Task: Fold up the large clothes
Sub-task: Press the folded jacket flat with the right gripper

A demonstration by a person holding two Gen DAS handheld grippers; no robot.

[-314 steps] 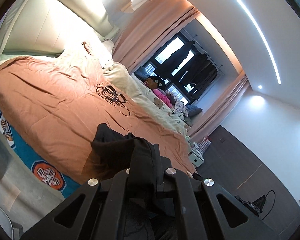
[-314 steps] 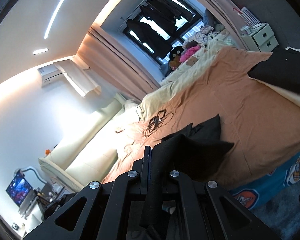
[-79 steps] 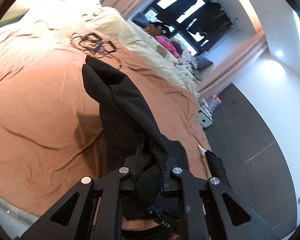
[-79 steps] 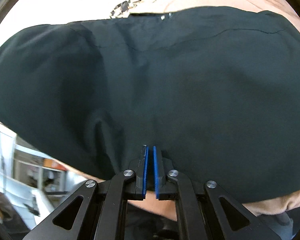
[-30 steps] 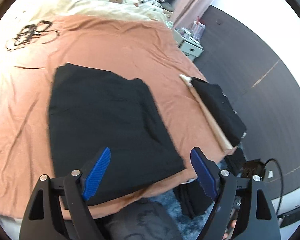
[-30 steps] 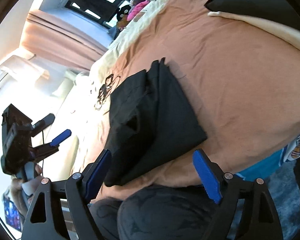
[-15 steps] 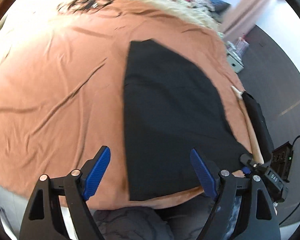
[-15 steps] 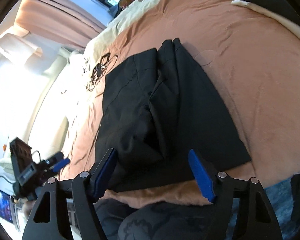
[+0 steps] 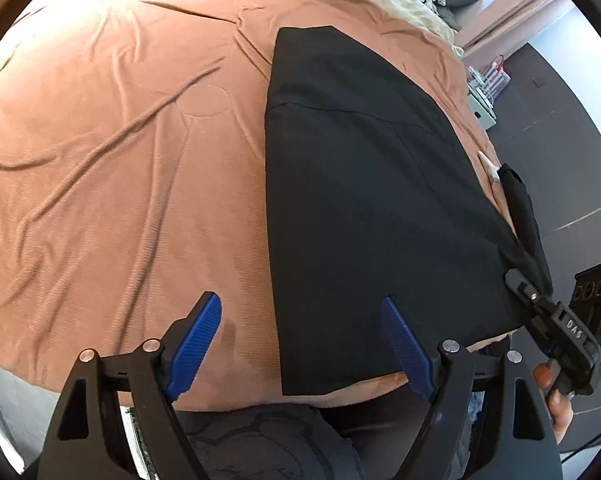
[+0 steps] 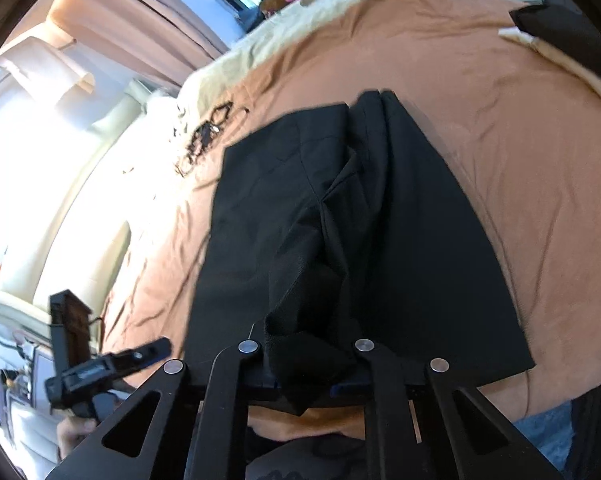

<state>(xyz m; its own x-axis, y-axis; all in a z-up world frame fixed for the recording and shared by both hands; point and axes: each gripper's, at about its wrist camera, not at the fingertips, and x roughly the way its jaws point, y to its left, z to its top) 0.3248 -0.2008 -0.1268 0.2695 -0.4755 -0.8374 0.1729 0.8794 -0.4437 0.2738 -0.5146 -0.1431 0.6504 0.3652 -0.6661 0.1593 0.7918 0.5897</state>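
A large black garment [image 9: 372,184] lies spread flat on the brown bedcover [image 9: 120,140]. My left gripper [image 9: 300,344] is open, its blue pads [image 9: 196,336] on either side of the garment's near left corner, just above it. In the right wrist view the garment [image 10: 400,240] has a raised fold down its middle. My right gripper [image 10: 306,376] has its fingers around the bunched near edge of the garment; the pads are hidden under the cloth. The right gripper also shows in the left wrist view [image 9: 552,320] at the garment's near right corner.
A folded black garment [image 9: 520,208] lies on a cream strip at the bed's right edge. A tangle of black cable [image 10: 204,136] lies at the far side of the bed. Cream bedding and pillows [image 10: 300,40] line the far edge. A nightstand [image 9: 484,100] stands beyond.
Both grippers came down toward the garment's near edge. The left stayed open at the near left corner. The right one narrowed around the bunched near edge.
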